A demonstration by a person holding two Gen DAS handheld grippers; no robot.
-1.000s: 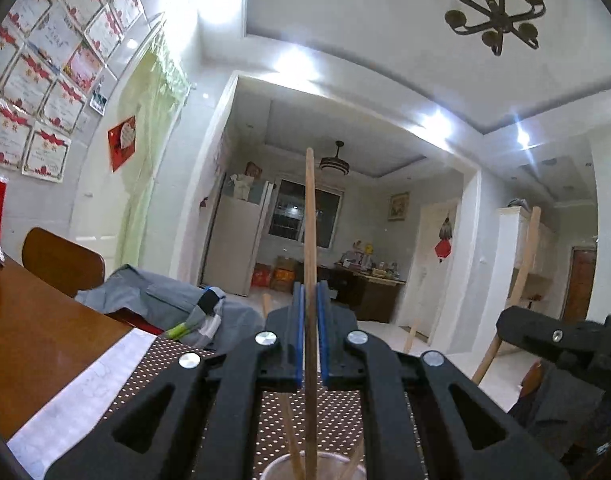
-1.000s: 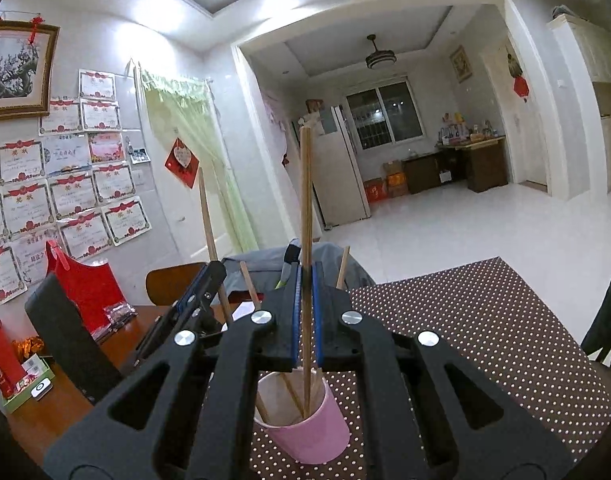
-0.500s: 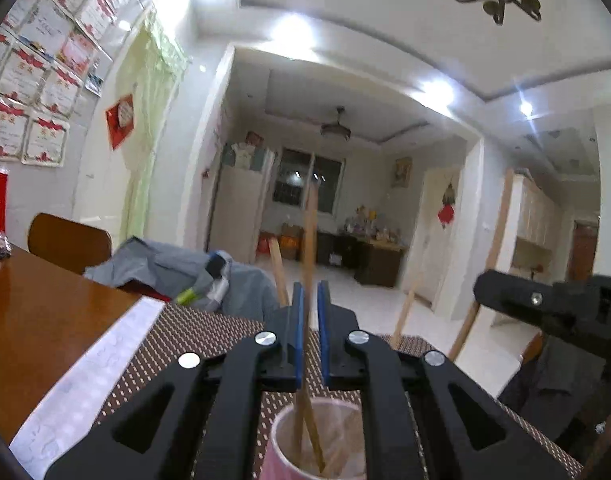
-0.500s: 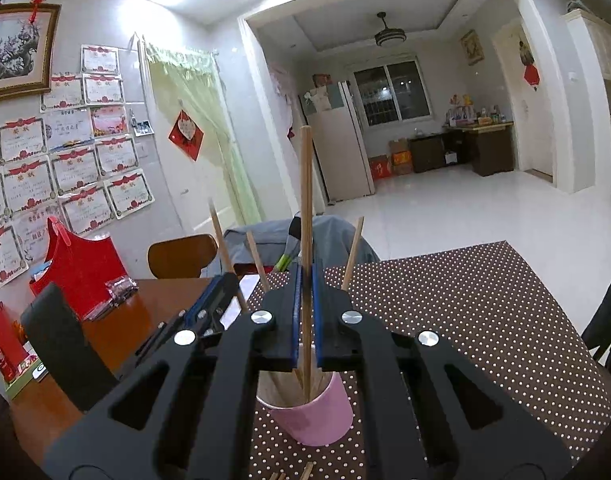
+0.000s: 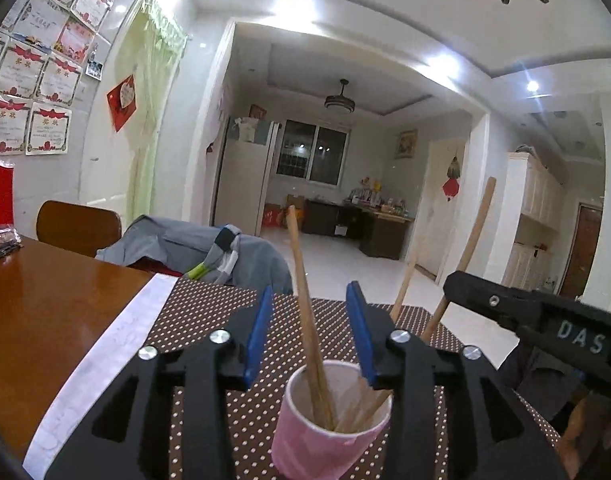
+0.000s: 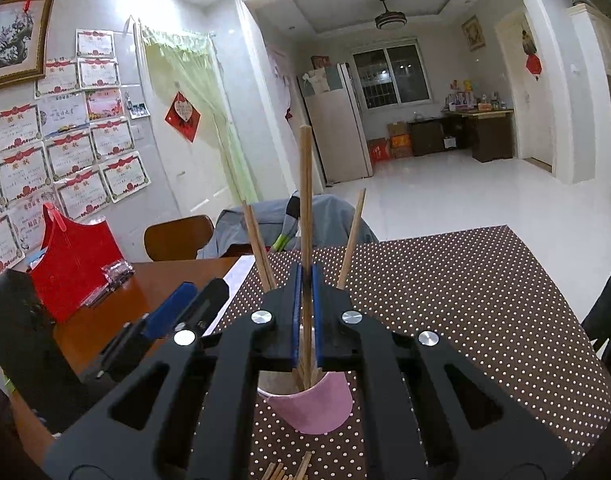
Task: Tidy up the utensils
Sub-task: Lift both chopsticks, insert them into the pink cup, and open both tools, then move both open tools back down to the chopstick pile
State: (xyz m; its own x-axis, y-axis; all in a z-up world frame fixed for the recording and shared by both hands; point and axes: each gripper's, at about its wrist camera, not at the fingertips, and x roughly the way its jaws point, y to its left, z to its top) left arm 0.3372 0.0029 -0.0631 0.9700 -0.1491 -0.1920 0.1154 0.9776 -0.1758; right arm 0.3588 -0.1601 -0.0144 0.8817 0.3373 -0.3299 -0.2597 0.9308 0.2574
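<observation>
1. The left hand-held gripper (image 5: 309,332) has its blue pads (image 5: 258,334) apart, and the jaws are opening. One chopstick (image 5: 305,320) stands between them, touching neither pad, with its lower end in the pink cup (image 5: 325,436).
2. The right hand-held gripper (image 6: 304,312) has its blue pads together, clamped on an upright chopstick (image 6: 305,200). The lower end of this stick goes down into the pink cup (image 6: 313,408).
3. In the left wrist view, the cup is at 6 o'clock, just below the open pads. Several sticks lean inside it, and the right hand-held gripper (image 5: 525,312) comes in from 3 o'clock.
4. In the right wrist view, the cup sits at 6 o'clock under the jaws. Two more sticks (image 6: 257,248) lean out toward 11 o'clock and one stick (image 6: 353,236) toward 1 o'clock. The left hand-held gripper (image 6: 169,316) is at 9 o'clock.
5. Loose chopsticks (image 6: 289,470) lie on the surface at 6 o'clock, near the bottom edge.
6. The cup stands on a brown dotted mat (image 6: 465,300) that covers the wooden surface (image 5: 45,312).
7. A red bag (image 6: 73,256) stands on the surface at 9 o'clock, and a grey jacket (image 5: 177,248) hangs over a chair behind it.
</observation>
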